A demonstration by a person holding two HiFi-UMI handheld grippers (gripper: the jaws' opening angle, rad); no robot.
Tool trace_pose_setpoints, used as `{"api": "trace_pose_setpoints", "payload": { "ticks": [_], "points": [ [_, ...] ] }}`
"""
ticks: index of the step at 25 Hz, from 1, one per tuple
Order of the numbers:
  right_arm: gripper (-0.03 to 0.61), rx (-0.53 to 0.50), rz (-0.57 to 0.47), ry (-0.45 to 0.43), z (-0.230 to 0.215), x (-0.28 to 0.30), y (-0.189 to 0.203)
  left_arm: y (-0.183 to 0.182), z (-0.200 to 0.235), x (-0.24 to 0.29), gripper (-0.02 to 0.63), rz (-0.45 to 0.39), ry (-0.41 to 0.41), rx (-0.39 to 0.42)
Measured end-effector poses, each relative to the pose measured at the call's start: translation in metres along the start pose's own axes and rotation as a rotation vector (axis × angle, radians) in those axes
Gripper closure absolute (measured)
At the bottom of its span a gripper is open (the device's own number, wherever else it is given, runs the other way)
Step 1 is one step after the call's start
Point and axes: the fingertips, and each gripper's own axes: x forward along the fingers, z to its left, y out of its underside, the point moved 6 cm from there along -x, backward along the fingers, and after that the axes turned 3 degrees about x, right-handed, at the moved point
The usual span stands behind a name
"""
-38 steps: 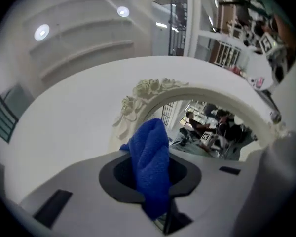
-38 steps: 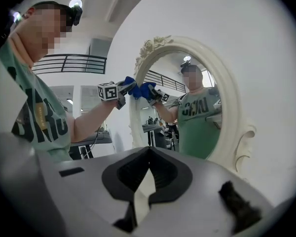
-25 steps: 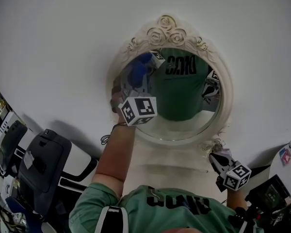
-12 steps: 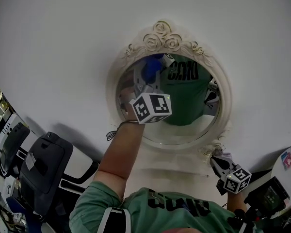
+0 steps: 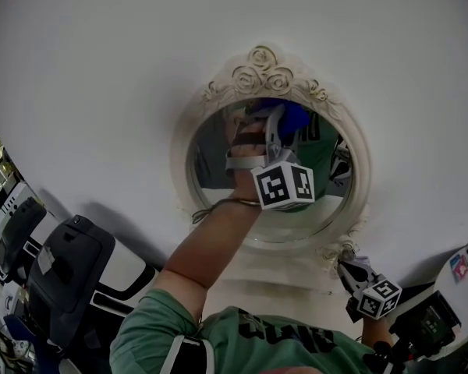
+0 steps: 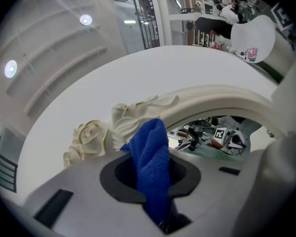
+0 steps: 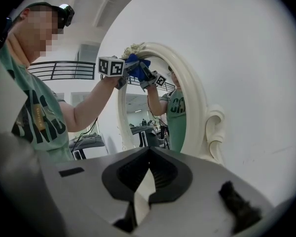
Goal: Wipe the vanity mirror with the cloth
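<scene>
The cloth (image 6: 151, 154) is clamped in the left tongs (image 5: 274, 127), held at the mirror's (image 5: 217, 158) top edge. The right tongs (image 7: 148, 154) are closed, empty.

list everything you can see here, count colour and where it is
vanity mirror: 1, cream carved frame, on the wall
wall: 1, white, behind the mirror
cloth: 1, blue, at the top of the glass
machines: at least 2, black and white, lower left
left gripper: 1, grey, at the mirror's top, shut on the cloth
right gripper: 1, grey, by the frame's lower right, shut, empty
left arm: 1, bare, reaching up
shirt: 1, green, bottom edge
</scene>
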Motion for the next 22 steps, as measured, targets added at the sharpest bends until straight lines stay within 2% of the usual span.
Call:
{"api": "trace_pose_setpoints", "payload": {
  "ticks": [5, 7, 10, 12, 18, 20, 22],
  "points": [
    [0.566, -0.005, 0.001, -0.015, 0.0, 0.006, -0.002, -0.022, -0.024, 0.003, 0.534, -0.037, 0.032, 0.068],
    [0.566, -0.006, 0.001, -0.017, 0.0, 0.006, -0.001, -0.032, -0.037, 0.003, 0.534, -0.064, 0.071, 0.093],
    [0.566, -0.001, -0.01, -0.01, -0.001, 0.004, 0.0, -0.053, -0.078, 0.001, 0.531, -0.118, 0.163, 0.158],
    [0.566, 0.007, -0.02, -0.003, -0.001, 0.0, 0.001, -0.058, -0.096, 0.0, 0.531, -0.127, 0.158, 0.186],
    [0.566, 0.022, -0.021, 0.022, -0.006, -0.012, 0.003, -0.055, -0.09, -0.015, 0.528, -0.18, 0.223, 0.138],
    [0.566, 0.016, -0.026, 0.019, -0.002, -0.012, 0.0, -0.032, -0.079, -0.035, 0.526, -0.172, 0.205, 0.106],
    [0.566, -0.001, -0.016, 0.01, 0.003, -0.009, -0.003, 0.01, -0.058, -0.054, 0.526, -0.104, 0.16, 0.066]
  ]
}}
